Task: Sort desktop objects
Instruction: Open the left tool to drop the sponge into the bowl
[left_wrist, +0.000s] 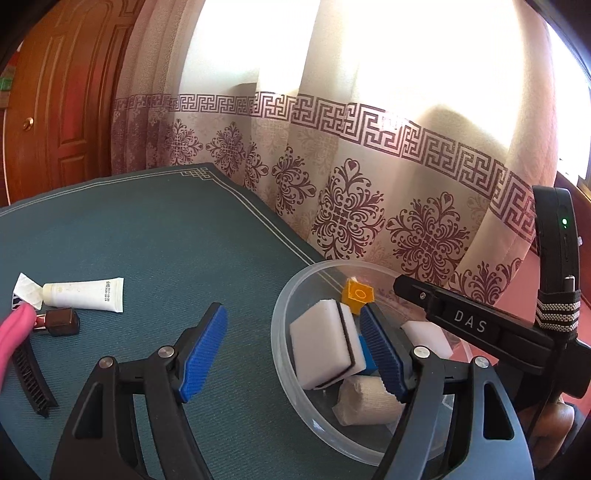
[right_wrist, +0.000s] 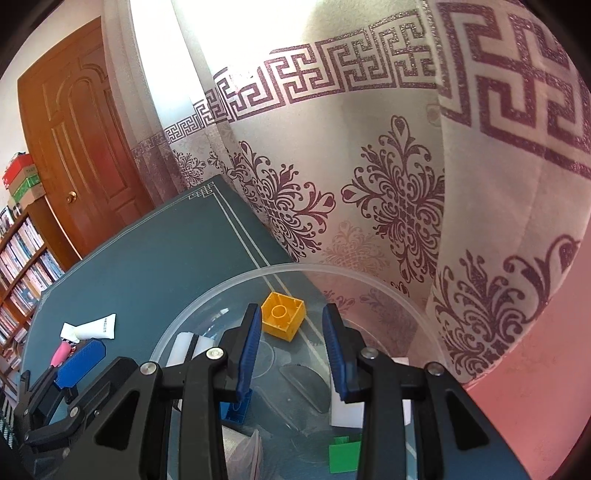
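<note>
A clear plastic bowl (left_wrist: 284, 354) sits near the table's right edge by the curtain. It holds a white sponge with a dark layer (left_wrist: 321, 347), a yellow brick (left_wrist: 357, 296), a blue brick (left_wrist: 367, 356), a cloth roll (left_wrist: 365, 400) and a white block (left_wrist: 424, 332). My left gripper (left_wrist: 295, 354) is open and empty, its right finger inside the bowl beside the sponge. My right gripper (right_wrist: 291, 354) is open and empty above the bowl (right_wrist: 184, 328), with the yellow brick (right_wrist: 282, 319) ahead and blue (right_wrist: 236, 406) and green (right_wrist: 343, 456) bricks below.
On the green table mat (left_wrist: 147, 240), at the left, lie a white tube (left_wrist: 83, 295), a brown lipstick (left_wrist: 61, 322), a pink item (left_wrist: 14, 336) and a black comb (left_wrist: 31, 380). A patterned curtain (left_wrist: 369, 184) hangs close behind the bowl. A bookshelf (right_wrist: 22, 258) stands far left.
</note>
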